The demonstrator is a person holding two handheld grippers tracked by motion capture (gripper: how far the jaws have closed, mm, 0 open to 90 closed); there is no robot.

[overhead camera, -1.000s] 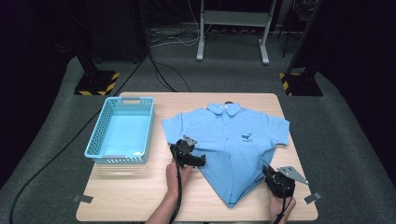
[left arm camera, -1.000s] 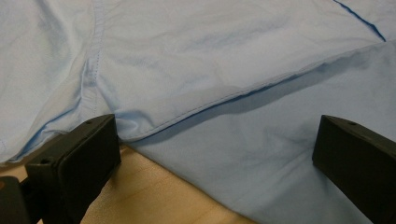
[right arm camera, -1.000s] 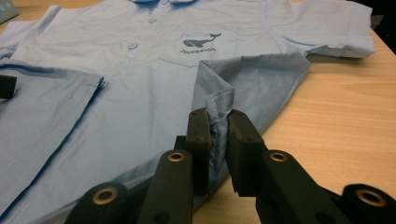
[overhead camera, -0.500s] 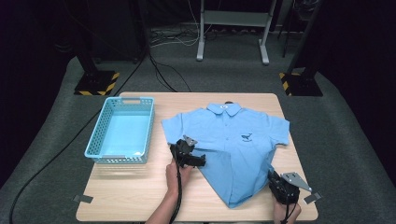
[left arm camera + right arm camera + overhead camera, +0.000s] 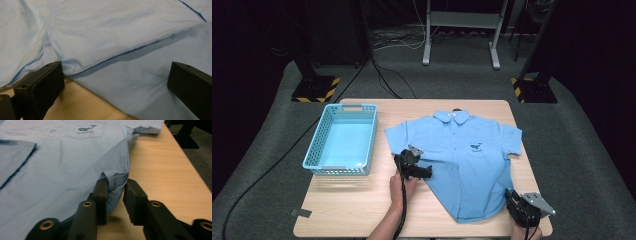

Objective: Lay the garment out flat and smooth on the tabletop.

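Work in hand: folding a light blue polo shirt (image 5: 462, 160) on the wooden table (image 5: 362, 210); lying face up, collar toward the far edge, hem toward the person.

Shirt position: resting on the right half of the table, just beside the blue basket (image 5: 341, 142) but not touching it.

Fold so far: showing one flap of the lower left side already turned over the body, with a diagonal edge running across the front; seen close in the left gripper view as a seam line (image 5: 120, 53) lying on top of the lower layer.

Left gripper (image 5: 414, 167): sitting at the shirt's left edge near the sleeve, jaws standing wide apart, holding nothing; cloth lying between and under them in its own view.

Right gripper (image 5: 522, 207): staying at the bottom right corner of the shirt; jaws just been opening, now a little apart with the hem corner (image 5: 113, 182) between them. Left pad touching the cloth, right pad standing off it, so judging this as letting go, not gripping.

Basket: empty, waiting at the left side of the table.

Done: probably only the first fold on the left side, and the lower right corner pulled out flat.

Left to do: likely folding the right side and sleeves inward, then folding bottom to collar, and maybe placing the shirt into the basket.
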